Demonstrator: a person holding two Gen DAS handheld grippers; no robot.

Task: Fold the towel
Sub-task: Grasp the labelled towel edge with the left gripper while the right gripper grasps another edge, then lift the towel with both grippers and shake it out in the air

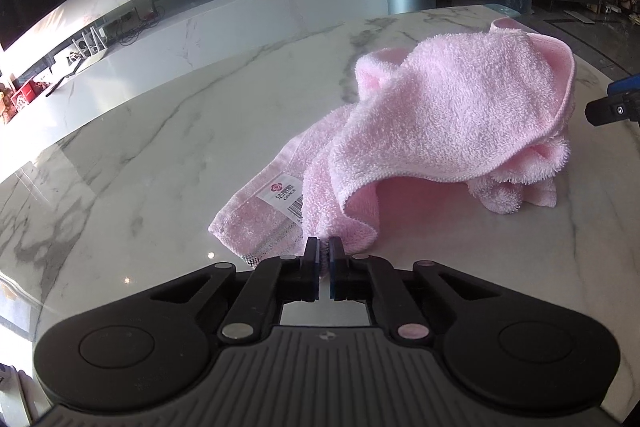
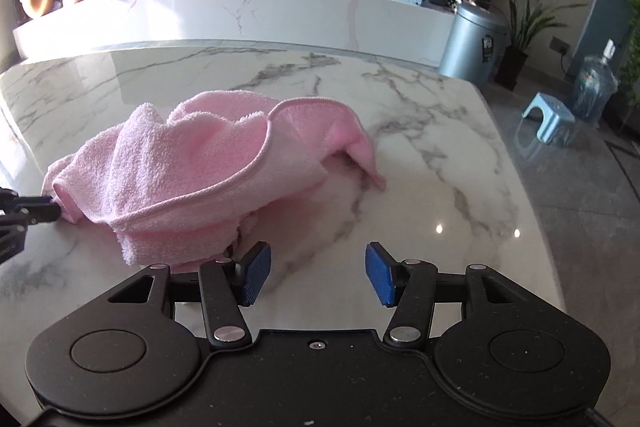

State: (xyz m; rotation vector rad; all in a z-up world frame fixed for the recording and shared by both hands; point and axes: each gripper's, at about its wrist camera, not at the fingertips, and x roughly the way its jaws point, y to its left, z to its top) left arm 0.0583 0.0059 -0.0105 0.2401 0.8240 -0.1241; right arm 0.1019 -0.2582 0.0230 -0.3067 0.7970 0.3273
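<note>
The pink towel (image 1: 448, 119) lies unfolded in a crumpled heap on your marble table (image 1: 160, 155), bunched high in the middle with one hemmed edge curling over the top. In the right wrist view the heap (image 2: 192, 171) sits toward the table's left side, with bare marble (image 2: 420, 163) running out to the right-hand edge. One flat corner of the towel trails toward the near edge and carries a white label (image 1: 286, 195) with a barcode (the small print cannot be read).

Your left gripper (image 1: 324, 247) has its jaws drawn nearly together at that near corner, with pink cloth showing at the fingertips; the narrow slot between them appears to pinch the towel's edge. The right wrist view shows the same gripper (image 2: 36, 211) from the side, its tip touching the towel's left end.

Your right gripper (image 2: 316, 277) stands wide apart, blue pads (image 2: 378, 273) facing each other over bare marble, holding nothing. Its left finger sits just beside the near fringe of the heap; whether they touch cannot be told.

Beyond the far edge stand a long white cabinet (image 2: 280, 15), a grey bin (image 2: 472, 45), a potted plant (image 2: 520, 27), a water bottle (image 2: 594, 87) and a blue stool (image 2: 548, 121) on the floor.
</note>
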